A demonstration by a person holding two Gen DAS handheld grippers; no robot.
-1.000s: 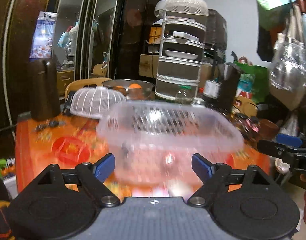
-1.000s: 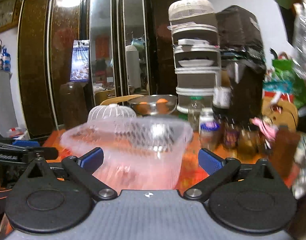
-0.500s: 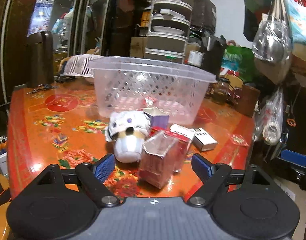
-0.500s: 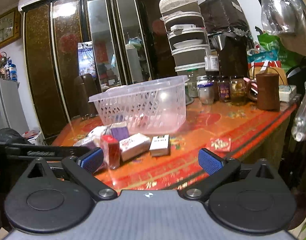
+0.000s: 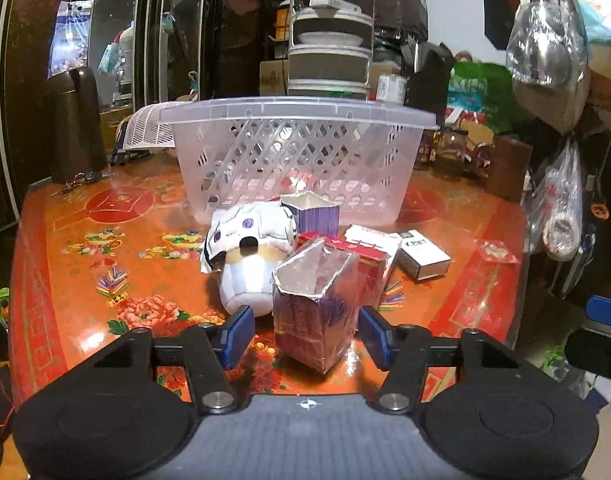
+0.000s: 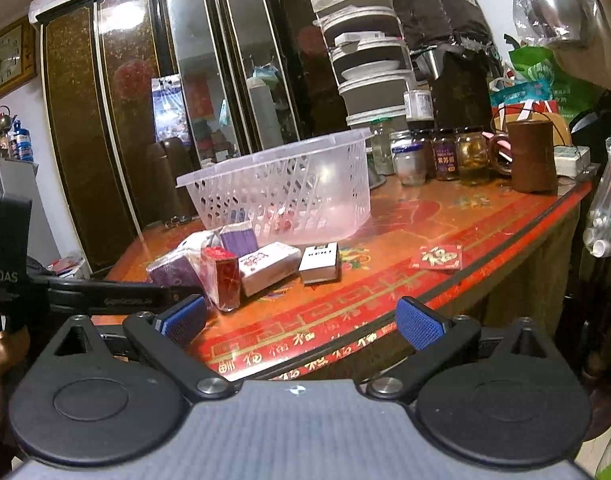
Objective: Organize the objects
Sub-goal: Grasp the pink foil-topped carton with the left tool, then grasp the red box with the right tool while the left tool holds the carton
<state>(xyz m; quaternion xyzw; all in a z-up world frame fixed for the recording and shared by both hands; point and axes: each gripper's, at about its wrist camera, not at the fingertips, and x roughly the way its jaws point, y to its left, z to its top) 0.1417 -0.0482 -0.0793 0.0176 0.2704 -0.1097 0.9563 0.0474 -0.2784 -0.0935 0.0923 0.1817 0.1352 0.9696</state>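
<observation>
A clear plastic basket [image 5: 297,160] stands upright on the orange table [image 5: 85,248]; it also shows in the right wrist view [image 6: 281,192]. In front of it lie a white plush toy [image 5: 249,256], a purple open box [image 5: 311,214], a red box [image 5: 365,260], a white box [image 5: 423,254] and a foil-lined purple carton [image 5: 315,312]. My left gripper [image 5: 305,334] is open with the carton between its fingers, not gripped. My right gripper [image 6: 301,318] is open and empty at the table's front edge, right of the pile [image 6: 241,260].
Jars [image 6: 445,154] and a brown mug [image 6: 531,156] line the table's back right. A red envelope [image 6: 437,258] lies near the front edge. A dark flask [image 5: 75,124] and a white mesh cover [image 5: 145,126] stand at the left back. Bags [image 5: 545,48] hang at right.
The basket went from held up and blurred to standing on the table. Both grippers pulled back from it. The left gripper has since narrowed around the carton.
</observation>
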